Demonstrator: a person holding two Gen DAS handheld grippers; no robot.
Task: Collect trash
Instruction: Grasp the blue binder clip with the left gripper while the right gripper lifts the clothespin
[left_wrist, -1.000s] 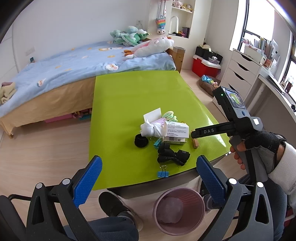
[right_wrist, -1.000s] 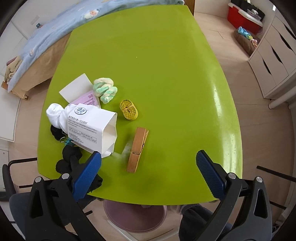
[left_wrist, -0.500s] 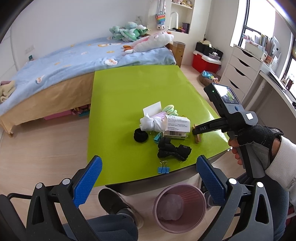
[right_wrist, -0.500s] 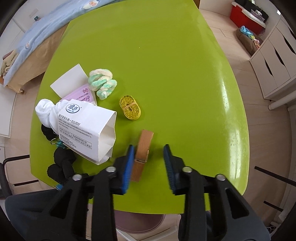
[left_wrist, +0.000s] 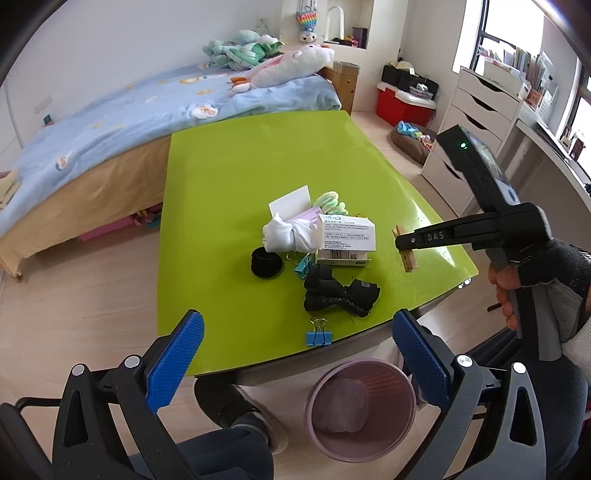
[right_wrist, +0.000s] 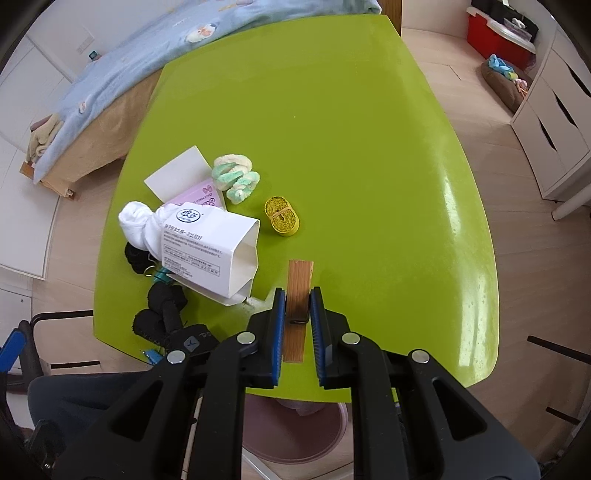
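A wooden clothespin (right_wrist: 300, 277) lies near the front right of the green table (right_wrist: 332, 129). My right gripper (right_wrist: 297, 295) is closing on it, and the blue pads press its two sides. In the left wrist view the same clothespin (left_wrist: 406, 258) hangs tilted from the right gripper (left_wrist: 402, 243), held by a gloved hand. My left gripper (left_wrist: 295, 321) stands open and empty above the table's front edge. A pink bin (left_wrist: 362, 406) with something pale inside sits on the floor below that edge.
A pile sits left of the clothespin: white box (right_wrist: 210, 247), white sock (right_wrist: 136, 225), black socks (left_wrist: 340, 295), a black round item (left_wrist: 266, 262), pastel scrunchie (right_wrist: 236, 177), yellow tape roll (right_wrist: 282, 216). A blue binder clip (left_wrist: 318, 334) lies near the edge. Bed behind, drawers right.
The right gripper went from wide open to shut around the clothespin, which now lines up between the pads. The left gripper has dipped a little; its view has shifted slightly.
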